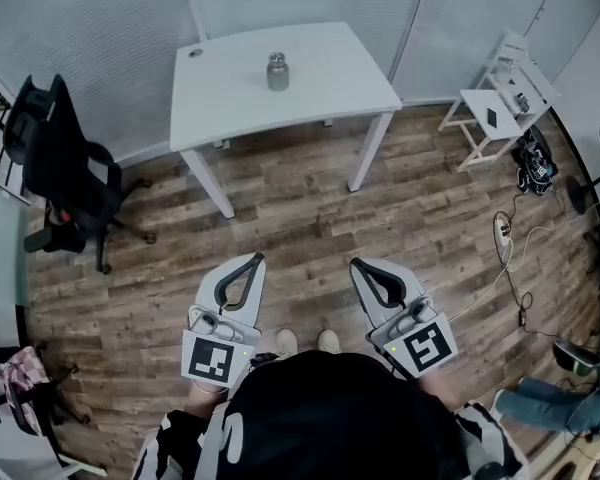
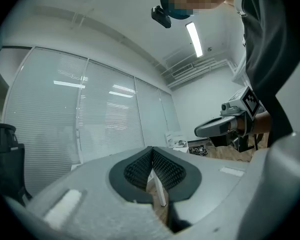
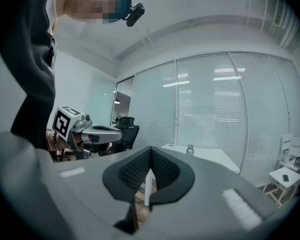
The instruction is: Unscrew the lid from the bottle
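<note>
A small grey metal bottle (image 1: 278, 72) with its lid on stands upright on the white table (image 1: 320, 83) across the room; it shows small in the right gripper view (image 3: 190, 149). My left gripper (image 1: 255, 261) and right gripper (image 1: 358, 265) are held level over the wooden floor, well short of the table, side by side. Both are shut with nothing between the jaws. In the left gripper view the left gripper (image 2: 151, 151) has its pads together, and the right gripper (image 2: 225, 126) shows at the right. In the right gripper view the right gripper (image 3: 150, 151) is likewise shut.
A black office chair (image 1: 65, 173) stands at the left. A white shelf stand (image 1: 500, 103) sits at the right, with cables and a power strip (image 1: 505, 230) on the floor. Glass partition walls run behind the table. The person's feet (image 1: 302, 342) show below the grippers.
</note>
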